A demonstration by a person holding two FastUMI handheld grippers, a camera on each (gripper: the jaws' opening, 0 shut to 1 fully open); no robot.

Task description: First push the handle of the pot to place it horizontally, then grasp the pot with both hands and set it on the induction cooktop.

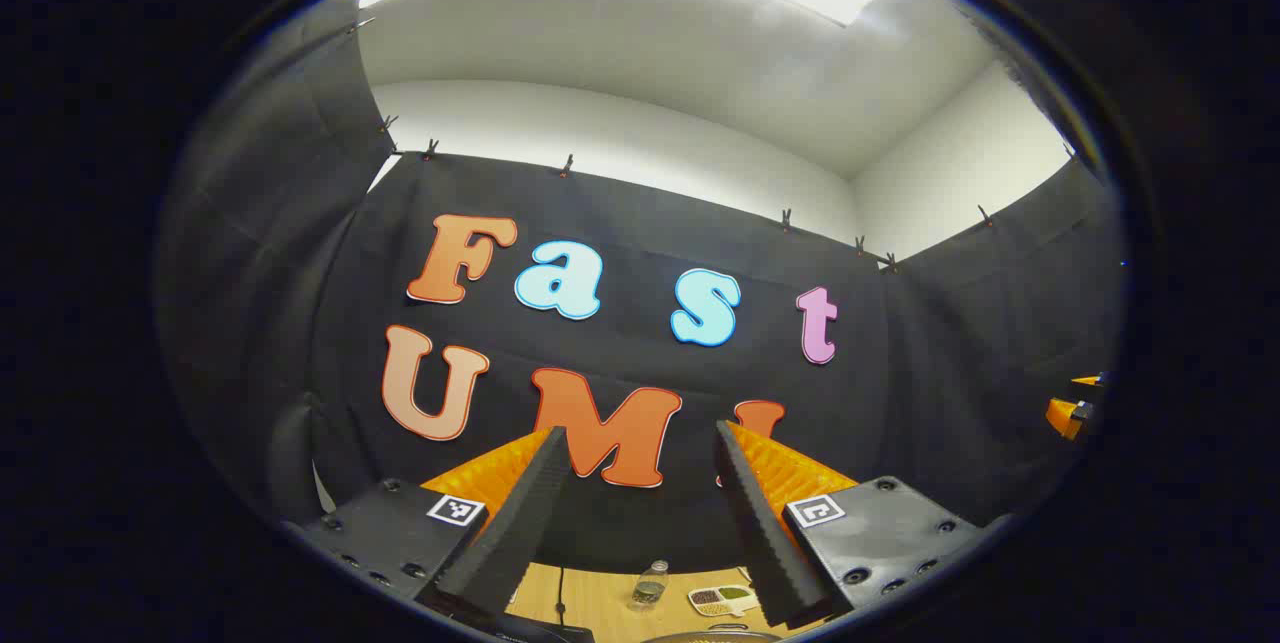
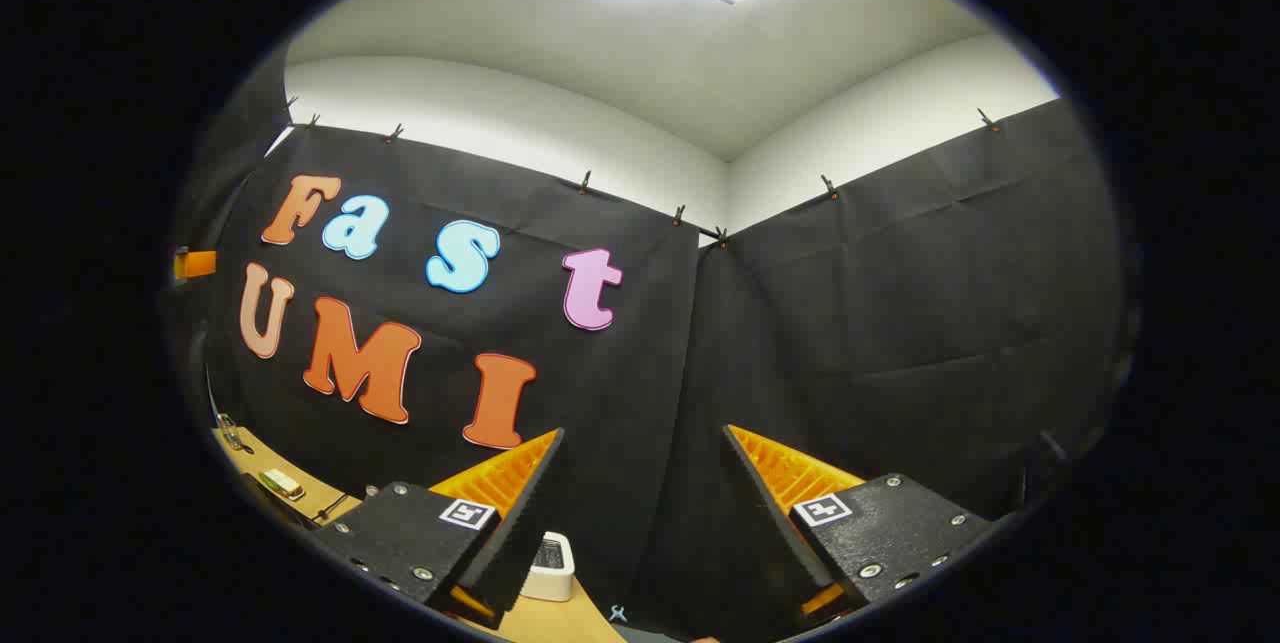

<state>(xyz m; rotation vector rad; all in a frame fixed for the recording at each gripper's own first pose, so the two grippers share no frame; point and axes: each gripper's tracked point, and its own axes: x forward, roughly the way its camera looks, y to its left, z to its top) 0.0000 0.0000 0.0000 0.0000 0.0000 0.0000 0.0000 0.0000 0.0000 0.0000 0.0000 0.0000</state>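
Both claws, left claw and right claw, spread wide, holding nothing, aimed up at the booth wall, pot's whereabouts impossible to tell, so probably pre-push, next dipping toward the counter.

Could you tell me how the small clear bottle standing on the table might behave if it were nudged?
The bottle stands upright and looks narrow and tall, so it would probably tip easily. It looks like clear plastic, so likely light. Once down, its round body may roll across the wooden table.
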